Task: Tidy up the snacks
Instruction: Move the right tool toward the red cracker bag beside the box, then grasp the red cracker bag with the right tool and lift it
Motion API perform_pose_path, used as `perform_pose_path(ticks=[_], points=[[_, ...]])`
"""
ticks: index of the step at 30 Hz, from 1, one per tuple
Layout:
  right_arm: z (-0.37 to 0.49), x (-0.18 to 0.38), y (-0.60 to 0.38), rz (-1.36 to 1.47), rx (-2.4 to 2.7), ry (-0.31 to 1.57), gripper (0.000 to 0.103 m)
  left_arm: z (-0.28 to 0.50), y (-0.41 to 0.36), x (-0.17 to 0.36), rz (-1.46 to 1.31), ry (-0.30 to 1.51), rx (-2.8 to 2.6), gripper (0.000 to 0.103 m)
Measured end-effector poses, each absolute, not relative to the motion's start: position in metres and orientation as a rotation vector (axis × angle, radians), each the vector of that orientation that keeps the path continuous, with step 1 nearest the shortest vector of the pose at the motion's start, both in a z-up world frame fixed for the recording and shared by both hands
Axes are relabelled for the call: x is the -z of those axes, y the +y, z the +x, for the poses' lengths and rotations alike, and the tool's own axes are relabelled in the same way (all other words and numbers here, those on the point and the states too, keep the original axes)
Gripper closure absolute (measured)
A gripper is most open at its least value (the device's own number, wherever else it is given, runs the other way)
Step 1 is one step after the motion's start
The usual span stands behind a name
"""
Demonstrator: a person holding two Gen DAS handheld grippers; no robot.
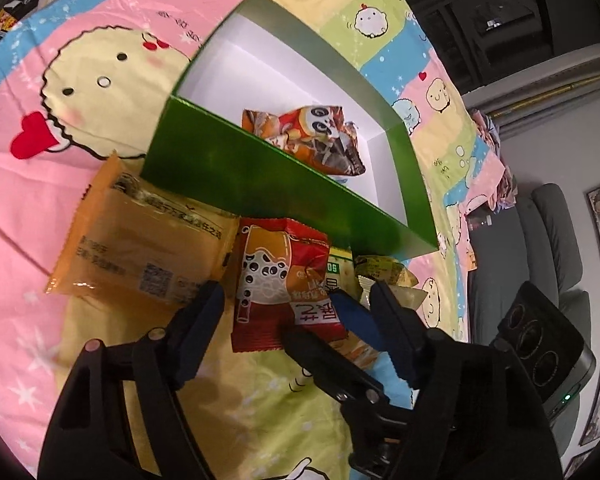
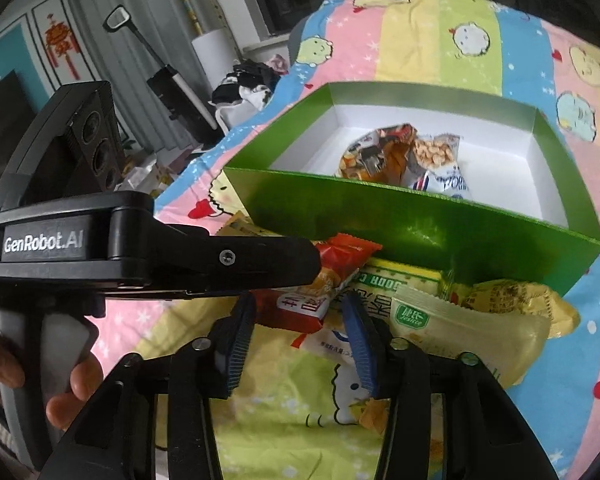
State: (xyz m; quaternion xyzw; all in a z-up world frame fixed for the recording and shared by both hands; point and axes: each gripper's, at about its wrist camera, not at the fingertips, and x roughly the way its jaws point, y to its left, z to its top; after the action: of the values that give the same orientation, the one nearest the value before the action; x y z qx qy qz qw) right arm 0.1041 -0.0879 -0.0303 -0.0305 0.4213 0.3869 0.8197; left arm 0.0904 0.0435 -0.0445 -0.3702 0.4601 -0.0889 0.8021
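Red crinkled snack packet lies between both grippers' parted fingers, ungripped.

Both wrist views look steeply down, close over the green box from opposite sides.

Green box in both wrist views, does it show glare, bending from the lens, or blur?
Left wrist view: the green box has a dull sheen on its near wall, its edges bow from the fisheye, and print on the orange packet is smeared. Right wrist view: speckled glare on the near wall, rim curved, corners dark.
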Motion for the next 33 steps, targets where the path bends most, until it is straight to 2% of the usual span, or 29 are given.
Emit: perform_pose_path(ticks=[2,5,9,12,15,23,33], points=[[0.106,0.033,-0.089,-0.058,-0.821,0.907,0.065,0.092,0.043,0.047,-0.794,0.995,0.188,0.041],[0.108,0.034,-0.09,-0.049,-0.83,0.916,0.069,0.091,0.046,0.051,-0.803,0.995,0.178,0.05],[0.11,0.038,-0.092,-0.016,-0.85,0.931,0.075,0.087,0.05,0.055,-0.795,0.999,0.154,0.068],[0.111,0.04,-0.094,0.004,-0.853,0.93,0.078,0.086,0.052,0.057,-0.799,0.994,0.155,0.07],[0.109,0.039,-0.092,-0.019,-0.846,0.922,0.079,0.087,0.053,0.061,-0.806,0.996,0.147,0.08],[0.103,0.034,-0.096,-0.016,-0.844,0.903,0.082,0.076,0.048,0.052,-0.772,0.974,0.152,0.082],[0.086,-0.006,-0.111,0.005,-0.853,0.785,0.082,0.065,0.033,0.004,-0.665,0.867,0.187,0.082]])
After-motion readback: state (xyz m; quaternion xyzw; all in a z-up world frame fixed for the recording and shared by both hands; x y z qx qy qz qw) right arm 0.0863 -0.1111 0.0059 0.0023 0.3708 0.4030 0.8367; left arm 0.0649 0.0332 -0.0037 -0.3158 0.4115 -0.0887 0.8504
